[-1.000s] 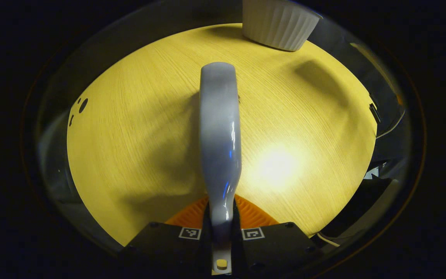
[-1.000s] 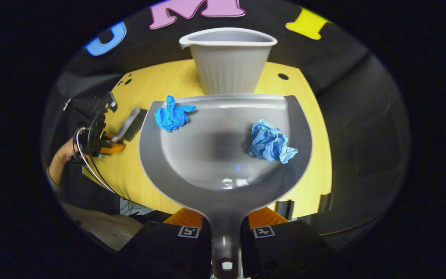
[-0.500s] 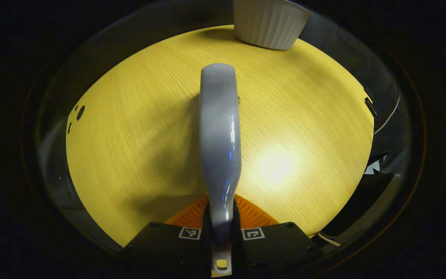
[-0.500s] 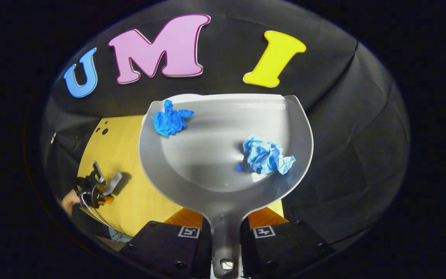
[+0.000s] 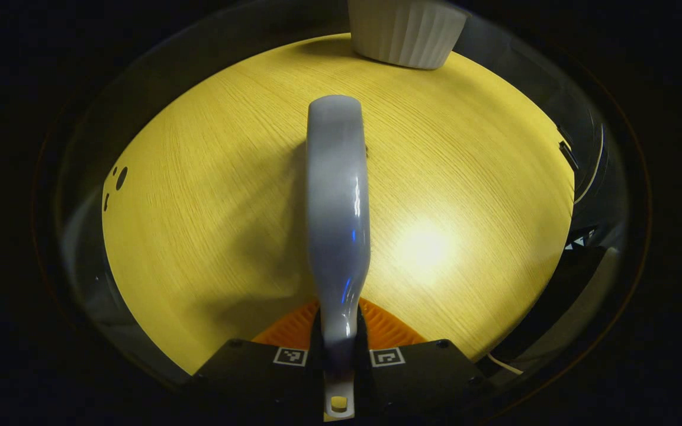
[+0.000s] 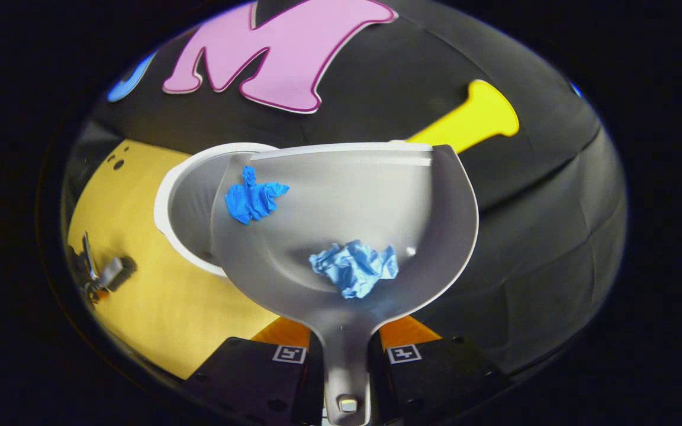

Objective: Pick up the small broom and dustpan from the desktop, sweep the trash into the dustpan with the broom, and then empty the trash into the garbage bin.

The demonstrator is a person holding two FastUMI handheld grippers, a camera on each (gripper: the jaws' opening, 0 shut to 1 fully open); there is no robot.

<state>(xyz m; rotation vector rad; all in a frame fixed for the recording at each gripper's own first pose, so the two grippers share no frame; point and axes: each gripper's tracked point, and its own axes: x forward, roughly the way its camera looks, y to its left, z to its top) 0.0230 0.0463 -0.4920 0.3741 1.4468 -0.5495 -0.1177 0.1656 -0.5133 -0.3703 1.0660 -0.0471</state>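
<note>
My right gripper [image 6: 346, 349] is shut on the handle of the grey dustpan [image 6: 353, 195], held up in the air. Two crumpled blue paper balls lie in the pan: a darker one [image 6: 252, 198] near its front lip and a lighter one [image 6: 356, 269] deep in its hollow. The white ribbed garbage bin [image 6: 178, 210] stands just beyond and below the pan's left side. My left gripper [image 5: 338, 346] is shut on the grey handle of the small broom [image 5: 336, 201], which points out over the yellow desktop [image 5: 199, 207]. The bin [image 5: 403, 29] stands at the desktop's far edge there.
In the right gripper view the other gripper with the broom [image 6: 107, 275] sits far off at the left on the yellow desktop [image 6: 157, 296]. Small holes [image 5: 119, 174] mark the desktop's left corner. Cables hang [image 5: 592, 171] past its right edge.
The dustpan has risen and come over the bin's rim, tilting; the lighter paper ball slid back toward the handle. The broom has stayed almost still over the desktop.
</note>
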